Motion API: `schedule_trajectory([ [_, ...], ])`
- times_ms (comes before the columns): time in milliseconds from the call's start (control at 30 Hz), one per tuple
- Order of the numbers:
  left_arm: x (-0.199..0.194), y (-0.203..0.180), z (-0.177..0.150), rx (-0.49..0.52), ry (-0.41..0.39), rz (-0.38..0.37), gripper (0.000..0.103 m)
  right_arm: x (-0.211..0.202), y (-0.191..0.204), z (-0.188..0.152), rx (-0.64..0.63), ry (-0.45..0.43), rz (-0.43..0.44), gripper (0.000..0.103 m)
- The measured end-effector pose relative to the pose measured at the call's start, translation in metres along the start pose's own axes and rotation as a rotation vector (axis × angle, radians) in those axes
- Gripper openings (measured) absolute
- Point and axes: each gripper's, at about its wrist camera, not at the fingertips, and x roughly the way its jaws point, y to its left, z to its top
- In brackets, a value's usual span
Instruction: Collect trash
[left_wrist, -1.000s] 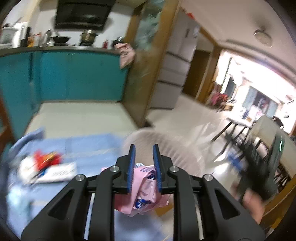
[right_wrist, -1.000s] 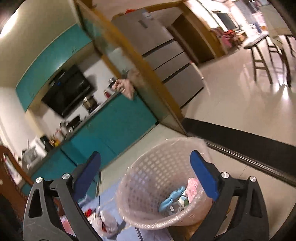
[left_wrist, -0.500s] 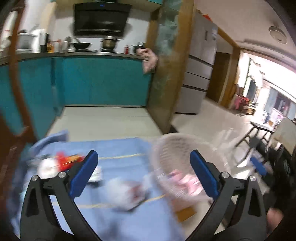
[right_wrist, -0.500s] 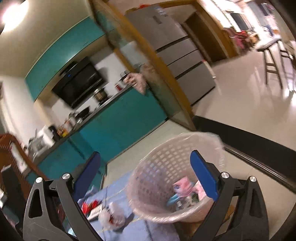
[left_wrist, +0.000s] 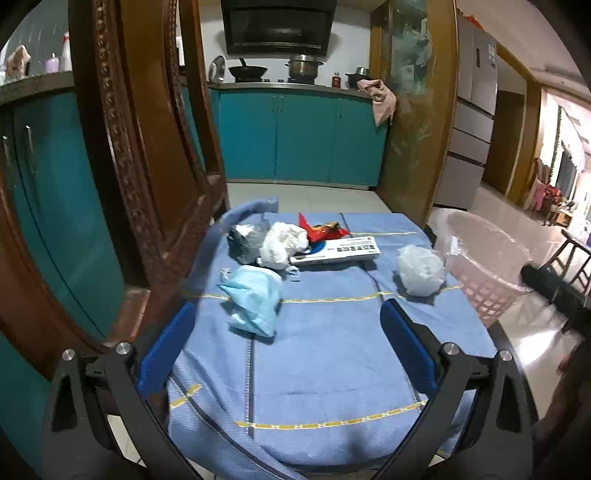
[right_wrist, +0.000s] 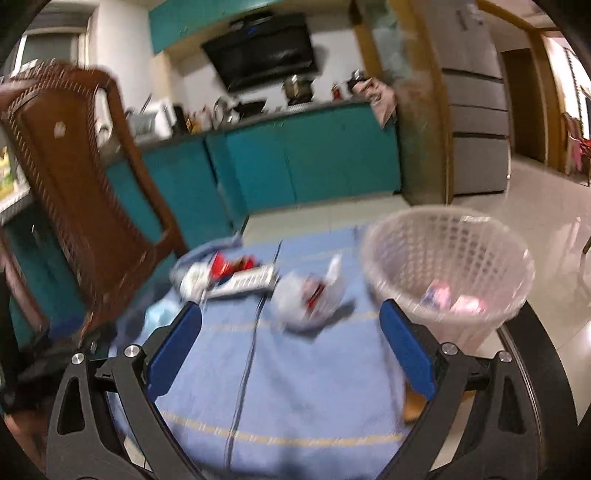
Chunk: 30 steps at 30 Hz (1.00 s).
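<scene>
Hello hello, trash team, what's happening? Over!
Both grippers, left and right, open, empty. Pink wrapper in basket. Clear bag, blue wad on cloth. Nothing blocking.

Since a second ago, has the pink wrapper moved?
Yes. It left the left gripper, whose jaws now stand wide and empty over the blue cloth, and lies inside the pink basket, seen in the right wrist view as pink wrapper.

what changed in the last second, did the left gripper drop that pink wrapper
Yes. The left gripper, shut on a crumpled pink wrapper a second ago, let it go into the pink plastic mesh basket and now stands open and empty, swung back over the blue cloth. The right gripper stayed open. The trash left on the cloth lies as before.
</scene>
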Motion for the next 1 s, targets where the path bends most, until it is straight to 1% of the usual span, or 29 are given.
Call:
schedule_trajectory([
  [100, 0.005, 0.001, -0.001, -0.001, 0.039, 0.003, 0.100, 0.004, 0.011, -0.001, -0.047, 0.004, -0.017, 0.095],
  [200, 0.005, 0.001, -0.006, -0.010, 0.058, 0.003, 0.100, 0.008, 0.007, -0.001, -0.019, 0.017, -0.014, 0.095],
  [267, 0.007, 0.000, -0.006, -0.018, 0.060, -0.005, 0.100, 0.010, 0.009, -0.001, -0.022, 0.019, -0.020, 0.095],
  [667, 0.011, -0.001, -0.006, -0.009, 0.070, 0.004, 0.100, 0.017, 0.007, -0.004, -0.025, 0.027, -0.029, 0.095],
  [1000, 0.024, 0.003, -0.007, -0.025, 0.105, 0.021, 0.100, 0.018, 0.007, -0.004, -0.033, 0.032, -0.031, 0.095],
])
